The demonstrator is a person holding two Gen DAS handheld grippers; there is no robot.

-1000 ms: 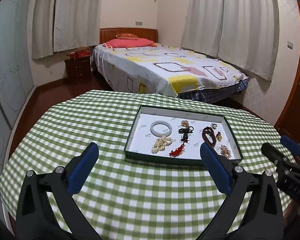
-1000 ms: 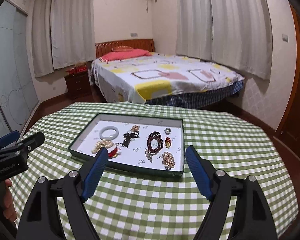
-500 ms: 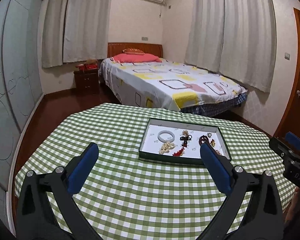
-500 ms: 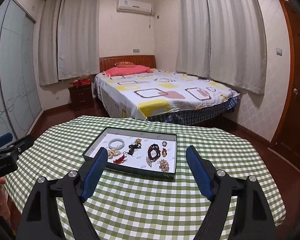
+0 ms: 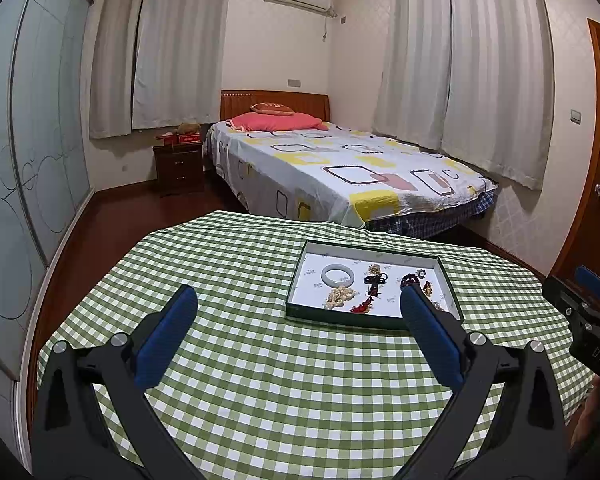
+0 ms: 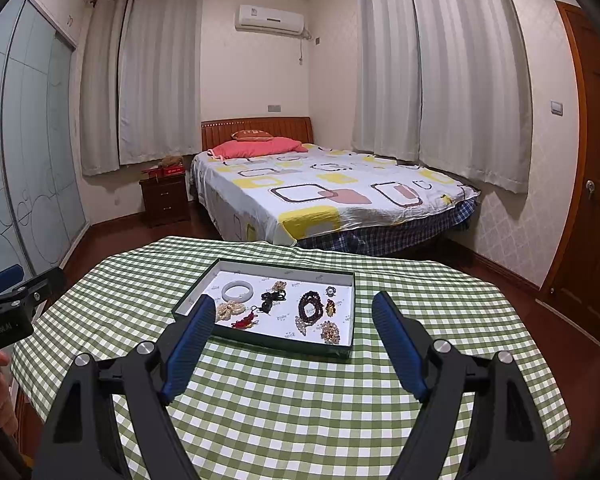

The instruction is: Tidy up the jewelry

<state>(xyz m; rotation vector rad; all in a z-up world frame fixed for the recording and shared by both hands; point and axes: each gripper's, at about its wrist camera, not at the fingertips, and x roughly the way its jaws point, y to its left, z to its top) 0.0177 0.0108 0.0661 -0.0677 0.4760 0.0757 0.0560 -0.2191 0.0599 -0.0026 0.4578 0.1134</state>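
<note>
I've drawn both tongs, left (image 5: 298,314) and right (image 6: 294,320), up and back from the jewelry tray (image 6: 342,350); it now sits farther off on the bench (image 6: 300,408).

Home bedroom, made bed (image 6: 324,196), nightstand (image 6: 165,199), curtains (image 6: 156,76), air conditioner (image 6: 271,19)

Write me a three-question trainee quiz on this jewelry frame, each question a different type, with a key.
1. True or false: the pale bangle lies inside the green-rimmed tray.
2. Multiple choice: what do the right gripper and left gripper hold? A) a bracelet B) the tray C) nothing
3. Short answer: what covers the table?

Key:
1. True; it rests on the tray's white lining near the far left corner.
2. C; both sets of jaws stand open above the cloth, short of the tray.
3. A green and white checked cloth.
</note>
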